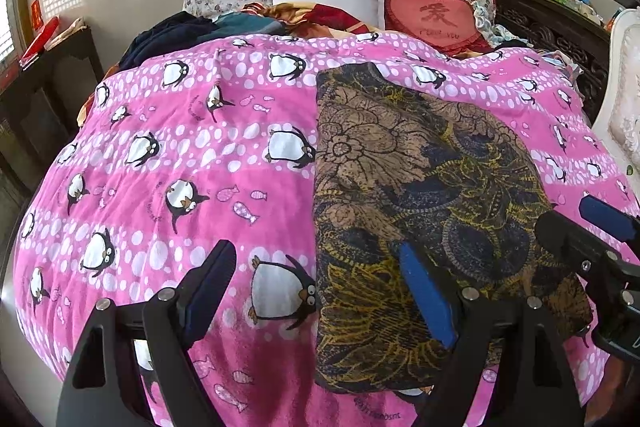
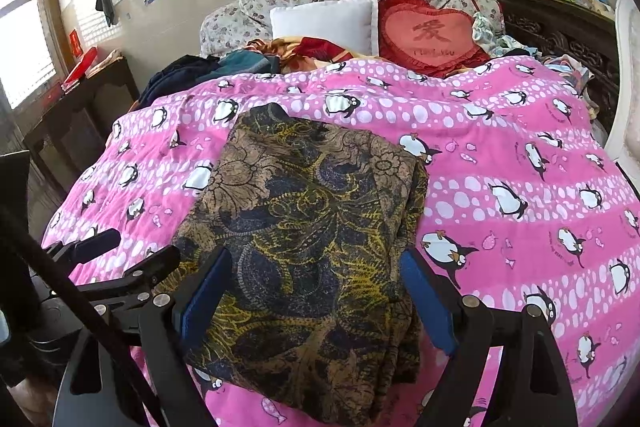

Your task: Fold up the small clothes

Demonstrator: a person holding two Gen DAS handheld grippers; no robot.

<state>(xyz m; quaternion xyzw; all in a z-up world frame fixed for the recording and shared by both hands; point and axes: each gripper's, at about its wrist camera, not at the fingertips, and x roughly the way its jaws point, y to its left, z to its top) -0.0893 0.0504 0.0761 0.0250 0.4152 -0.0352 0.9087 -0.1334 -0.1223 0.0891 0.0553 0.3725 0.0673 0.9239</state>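
Lying folded on the pink blanket, patterned garment, left gripper wide apart and holding nothing over its left edge, right wrist view, right gripper gaping, empty, straddling the garment's near end, left gripper just left of it.

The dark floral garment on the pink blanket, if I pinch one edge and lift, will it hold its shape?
Probably not. The garment looks thin and soft, lying in stacked folds, so it would likely droop and unfold. It seems light. Pushed, it may bunch up on the fleecy-looking blanket.
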